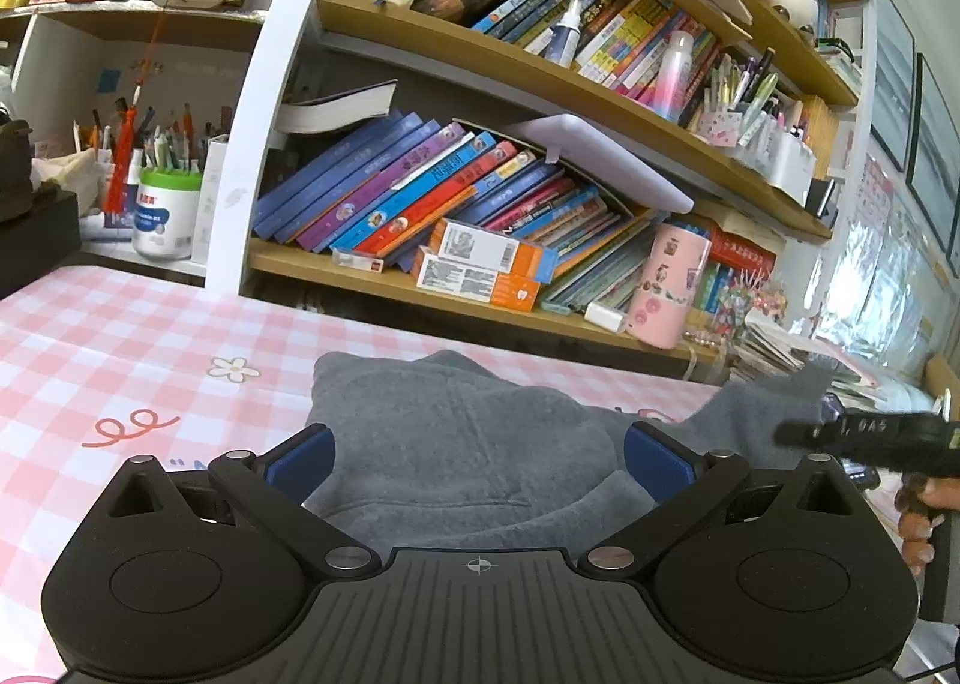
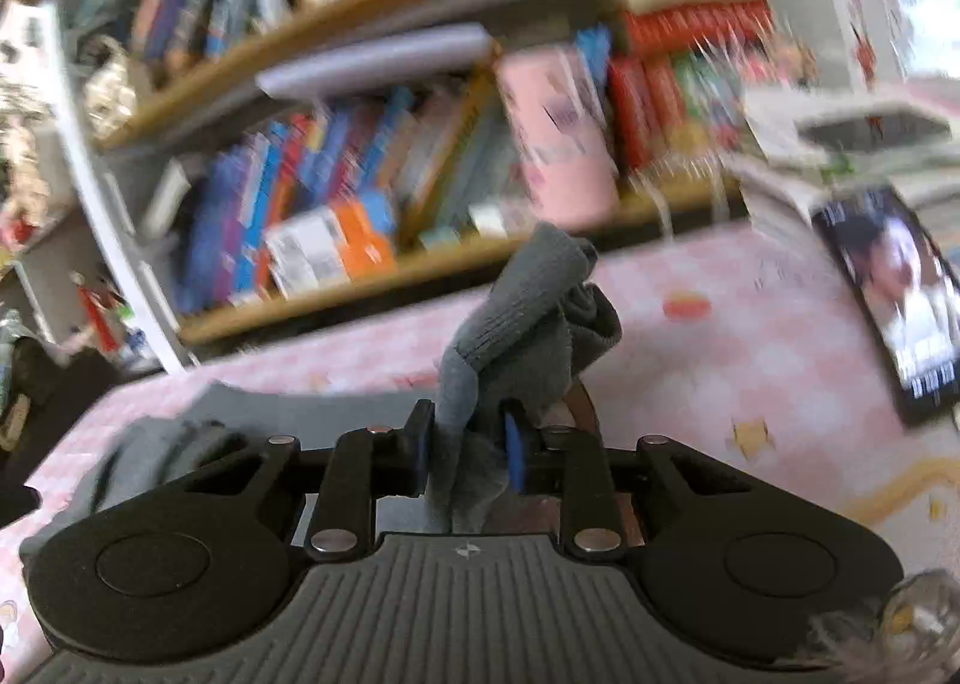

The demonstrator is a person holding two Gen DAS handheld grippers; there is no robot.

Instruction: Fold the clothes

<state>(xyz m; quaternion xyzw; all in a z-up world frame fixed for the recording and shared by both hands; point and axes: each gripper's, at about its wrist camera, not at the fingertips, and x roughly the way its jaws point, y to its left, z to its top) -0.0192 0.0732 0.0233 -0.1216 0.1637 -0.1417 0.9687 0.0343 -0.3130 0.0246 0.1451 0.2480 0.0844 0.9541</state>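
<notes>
A grey fleece garment (image 1: 462, 444) lies on the pink checked tablecloth (image 1: 120, 348) in front of the bookshelf. My left gripper (image 1: 477, 459) hovers open just above its near part, blue pads wide apart on either side of the cloth. In the left wrist view my right gripper (image 1: 804, 432) shows at the right edge, lifting a grey end of the garment. In the blurred right wrist view my right gripper (image 2: 467, 453) is shut on a bunched grey sleeve (image 2: 522, 318) that stands up between the pads.
A crowded bookshelf (image 1: 540, 192) rises right behind the table, with a pink tumbler (image 1: 666, 288) and orange boxes (image 1: 480, 264) on its lowest shelf. A phone (image 2: 894, 294) with a lit screen lies on the cloth at the right. A hand (image 1: 918, 516) holds the right gripper.
</notes>
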